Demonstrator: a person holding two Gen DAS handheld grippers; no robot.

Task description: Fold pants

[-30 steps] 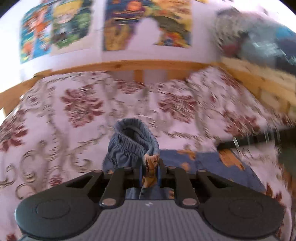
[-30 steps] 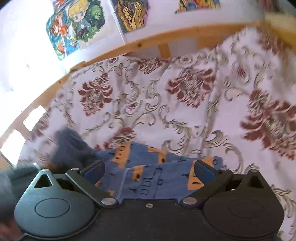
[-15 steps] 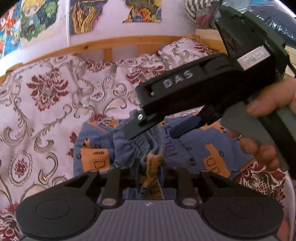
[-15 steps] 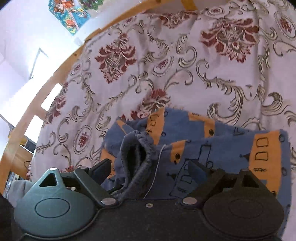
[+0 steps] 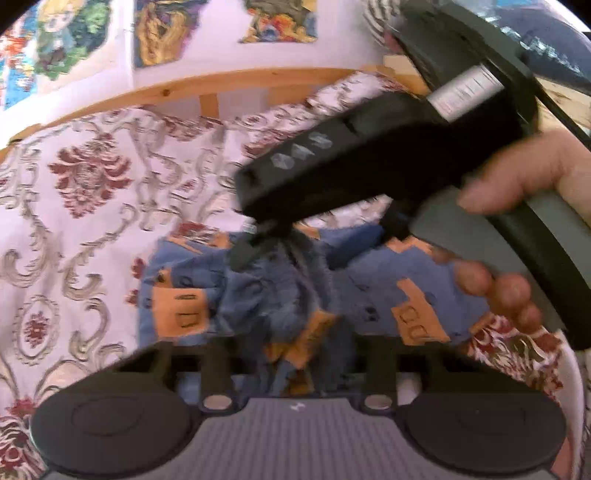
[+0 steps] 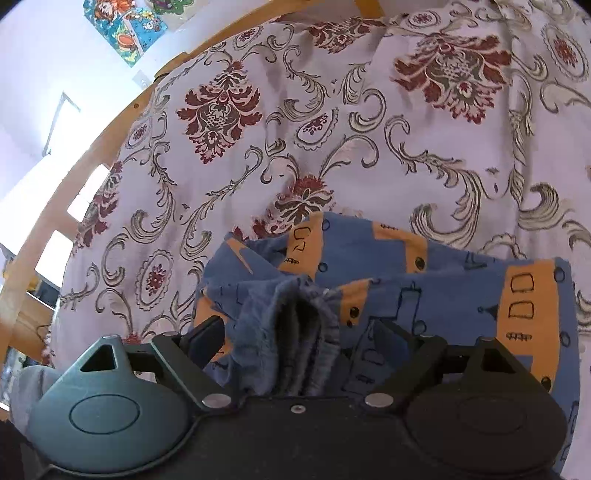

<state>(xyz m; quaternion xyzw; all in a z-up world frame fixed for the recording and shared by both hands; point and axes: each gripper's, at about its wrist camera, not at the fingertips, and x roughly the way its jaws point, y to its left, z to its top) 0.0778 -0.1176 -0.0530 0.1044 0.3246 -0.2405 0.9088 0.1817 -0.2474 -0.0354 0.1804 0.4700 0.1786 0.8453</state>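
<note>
Blue pants (image 5: 177,302) with orange patches lie folded on the floral bedspread (image 5: 74,221). Their gathered waistband (image 5: 280,295) stands up in a bunch right in front of my left gripper (image 5: 303,350). Its links have swung apart, and the fabric hides its fingers. My right gripper (image 5: 317,243) comes in from the right, held by a hand (image 5: 517,177), and hangs over the same bunch. In the right wrist view the right gripper (image 6: 295,328) is open, and the waistband (image 6: 258,325) sits between its spread fingers. The rest of the pants (image 6: 461,295) stretches off to the right.
The bedspread (image 6: 258,147) runs far back and left. A wooden bed rail (image 5: 221,81) borders it, and posters (image 5: 166,29) hang on the wall behind. Bagged items (image 5: 554,55) sit at the upper right. A grey sleeve (image 6: 26,387) shows at the lower left.
The right gripper swung in from the right and lowered its open fingers around the raised waistband. The left gripper, earlier pinched on that waistband, has spread its links apart.
</note>
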